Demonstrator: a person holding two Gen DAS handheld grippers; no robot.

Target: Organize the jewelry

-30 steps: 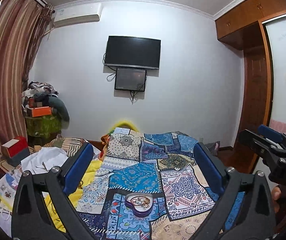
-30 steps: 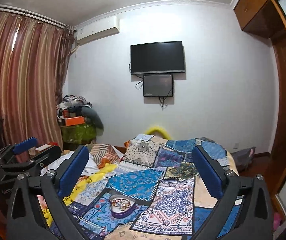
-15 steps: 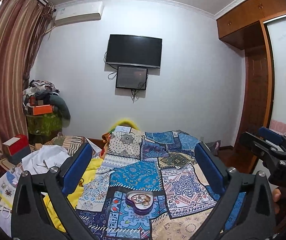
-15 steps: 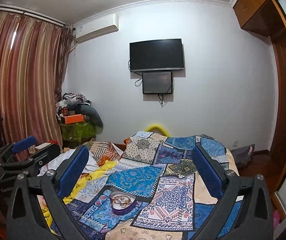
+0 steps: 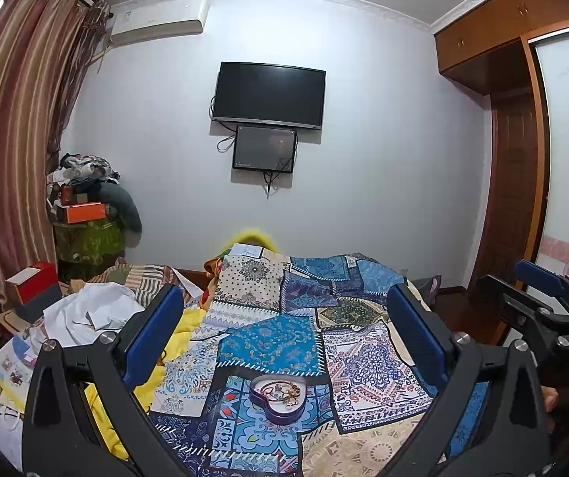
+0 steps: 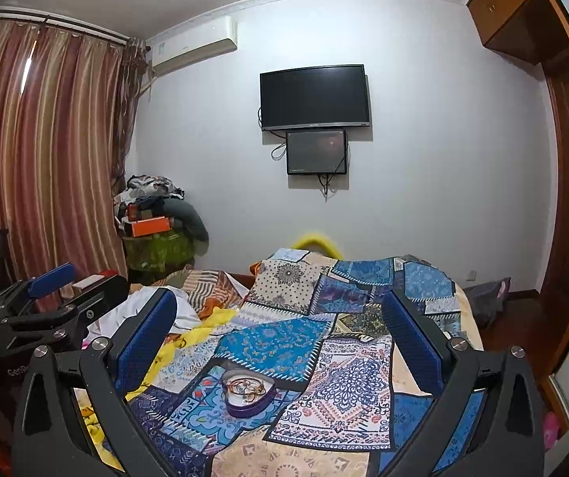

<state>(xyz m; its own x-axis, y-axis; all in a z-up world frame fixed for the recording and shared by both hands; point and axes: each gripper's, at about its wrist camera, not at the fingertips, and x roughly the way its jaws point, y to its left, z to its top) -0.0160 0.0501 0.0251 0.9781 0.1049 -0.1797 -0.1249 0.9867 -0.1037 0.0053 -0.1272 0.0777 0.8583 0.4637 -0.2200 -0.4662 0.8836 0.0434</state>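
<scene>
Low in the centre of both frames, a purple heart-shaped tin [image 5: 278, 397] is sitting on the patchwork bedspread [image 5: 304, 338], lid off, and we are looking down into it from above the near end of the bed. Inside it a tangle of jewelry [image 5: 282, 390] is lying: brownish cords or chains and a few small pieces, too small for us to name one by one.

We are holding the left gripper [image 5: 284, 334] with its blue-padded fingers spread wide, nothing between them; the tin is showing in the gap, below and well apart from the pads. We are holding the right gripper [image 6: 280, 338] likewise wide and empty, with the tin [image 6: 248, 393] slightly left of its centre line. Each tool is appearing at the side of the other's view: the right one at the right edge of the left view, the left one at the left edge of the right view.

Around the tin the bedspread is lying flat and bare, giving us open room on every side. Toward the left of the frames, white cloth [image 5: 89, 312] and a yellow sheet [image 5: 183, 328] are bunching at the bed's edge, with papers [image 5: 10, 365] at lower left. At the far end a dark television [image 5: 268, 95] is hanging on the wall.
</scene>
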